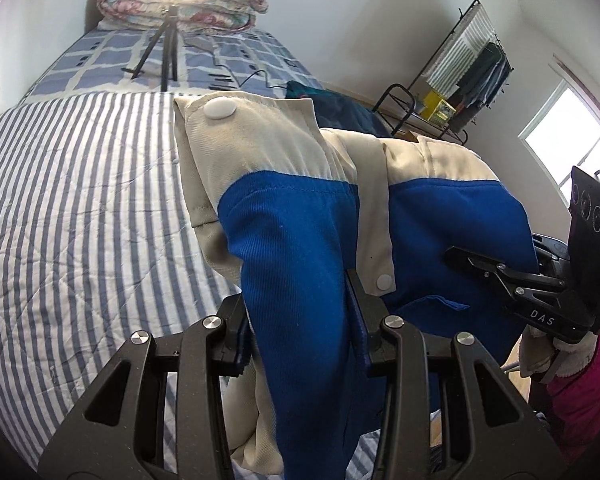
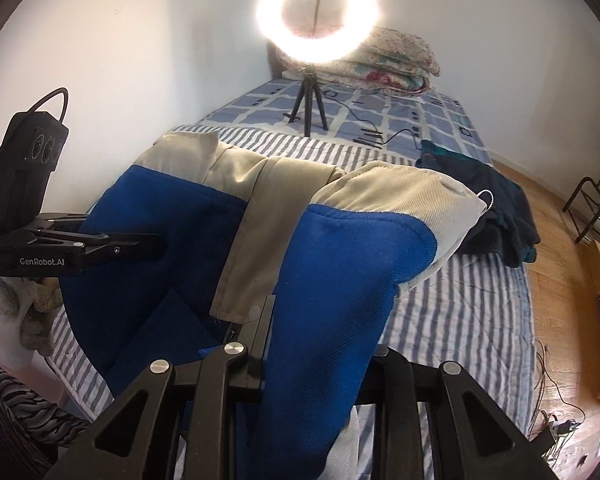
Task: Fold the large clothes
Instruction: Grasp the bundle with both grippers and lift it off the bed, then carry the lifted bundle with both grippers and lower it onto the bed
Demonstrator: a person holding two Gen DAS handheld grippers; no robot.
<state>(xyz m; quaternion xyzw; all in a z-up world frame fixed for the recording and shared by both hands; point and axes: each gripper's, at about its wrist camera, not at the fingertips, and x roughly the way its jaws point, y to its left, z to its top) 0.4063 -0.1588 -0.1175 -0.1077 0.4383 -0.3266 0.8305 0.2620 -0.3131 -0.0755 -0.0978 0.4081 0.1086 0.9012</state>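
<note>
**Blue-and-cream jacket held up over the striped bed**

A large jacket of royal-blue twill with cream yoke and cream snap placket (image 1: 300,216) (image 2: 340,264) is held above a bed covered by a blue-and-white striped quilt (image 1: 80,208) (image 2: 460,312). Its long axis runs from the grippers towards the far end of the bed, cream end farthest away. Blue fabric is clamped between the jaws of the left gripper (image 1: 300,300), and the right gripper (image 2: 324,320) is likewise closed on a fold of blue cloth. Each black gripper is seen from the other's camera (image 2: 80,246) (image 1: 512,276); "GenRobot.AI" is read on the left one, "DAS" on the right. A dark navy garment (image 2: 496,208) (image 1: 340,110) is lying on the quilt near its right edge. A lit ring lamp on a black tripod (image 2: 314,32) (image 1: 168,52) is standing farther up the bed. Containers are not identifiable.
</note>
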